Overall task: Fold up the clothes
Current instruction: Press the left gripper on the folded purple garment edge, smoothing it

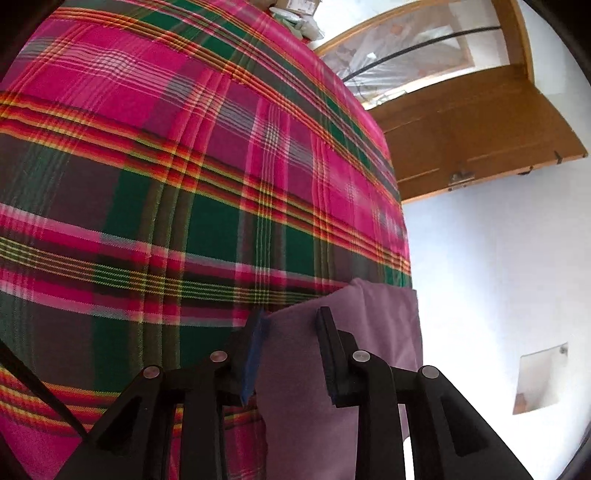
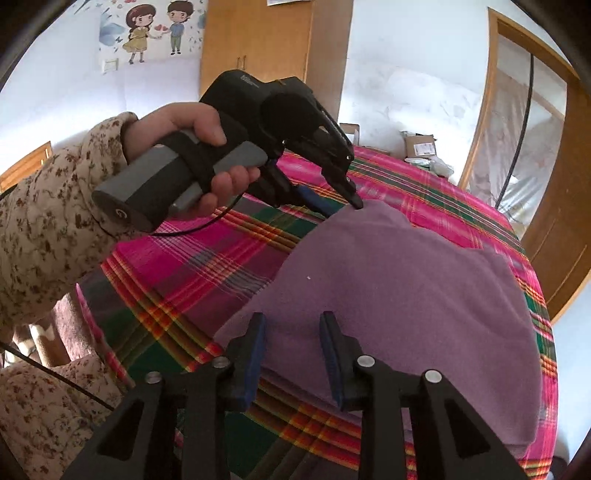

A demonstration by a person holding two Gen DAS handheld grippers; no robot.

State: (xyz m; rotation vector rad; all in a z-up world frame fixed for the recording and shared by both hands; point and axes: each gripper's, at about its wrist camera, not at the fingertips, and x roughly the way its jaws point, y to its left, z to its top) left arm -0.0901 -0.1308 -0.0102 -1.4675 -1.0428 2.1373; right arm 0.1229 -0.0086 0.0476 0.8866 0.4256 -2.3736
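Jaws first: the left gripper (image 1: 291,350) has its two fingers a fair way apart, with a fold of the purple garment (image 1: 295,387) draped between them and over the right-hand finger (image 1: 332,354). Whether they pinch it I cannot tell from this view; the cloth looks hung there rather than squeezed. From the left wrist the garment lies right at the fingers and trails down toward the camera, off the near edge of the bed (image 1: 184,184). Beyond it the plaid bedspread stretches away, with a wooden door (image 1: 461,122) and pale wall to the right.

From the right wrist, the right gripper (image 2: 291,354) also stands apart, fingers spread, hovering over the garment's (image 2: 406,295) near edge, cloth below the gap, nothing held. The garment spreads ahead and to the right across the bed (image 2: 184,266), its long axis running away from the camera toward a raised far corner. There the left gripper's (image 2: 347,192) tip touches the cloth, held by a hand (image 2: 199,147) in a floral sleeve (image 2: 48,229). So each gripper sits at one end of the long axis, the right nearer the near hem. By my reckoning, the fold turns on bringing these two ends together.

The room has a wardrobe (image 2: 258,48), a cartoon sticker (image 2: 155,29) and boxes (image 2: 421,147) beyond the bed.
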